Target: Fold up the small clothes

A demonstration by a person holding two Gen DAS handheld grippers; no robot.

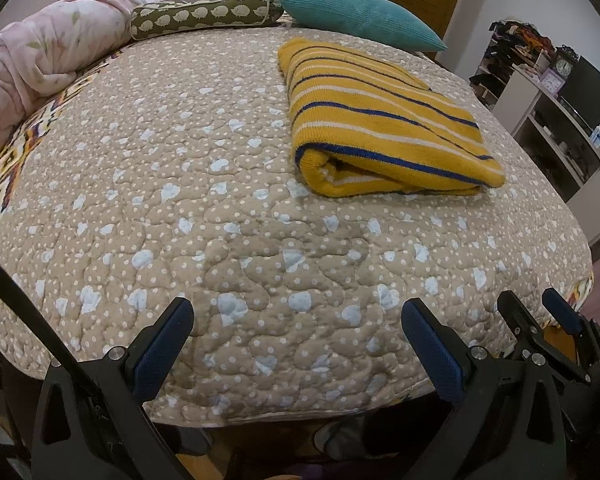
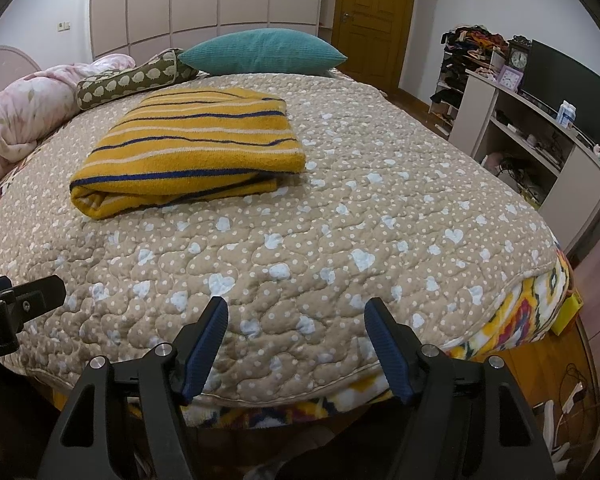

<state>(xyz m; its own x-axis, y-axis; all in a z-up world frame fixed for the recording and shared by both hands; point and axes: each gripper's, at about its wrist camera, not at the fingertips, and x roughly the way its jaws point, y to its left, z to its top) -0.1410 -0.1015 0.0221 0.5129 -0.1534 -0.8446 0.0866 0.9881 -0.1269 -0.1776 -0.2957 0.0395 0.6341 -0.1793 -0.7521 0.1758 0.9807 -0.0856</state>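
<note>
A yellow garment with blue and white stripes (image 1: 376, 120) lies folded into a flat rectangle on the beige quilted bedspread (image 1: 220, 200). It also shows in the right wrist view (image 2: 196, 148). My left gripper (image 1: 298, 316) is open and empty over the bed's near edge, well short of the garment. My right gripper (image 2: 296, 316) is open and empty at the same near edge; it also shows at the lower right of the left wrist view (image 1: 536, 304). Part of the left gripper (image 2: 32, 292) shows at the left edge of the right wrist view.
A teal pillow (image 2: 264, 54), an olive sheep-print bolster (image 2: 128, 80) and a pink bundled duvet (image 1: 40, 60) lie at the bed's far side. A shelf unit with a dark screen (image 2: 568, 92) and clocks stands to the right. A wooden door (image 2: 372, 20) is behind.
</note>
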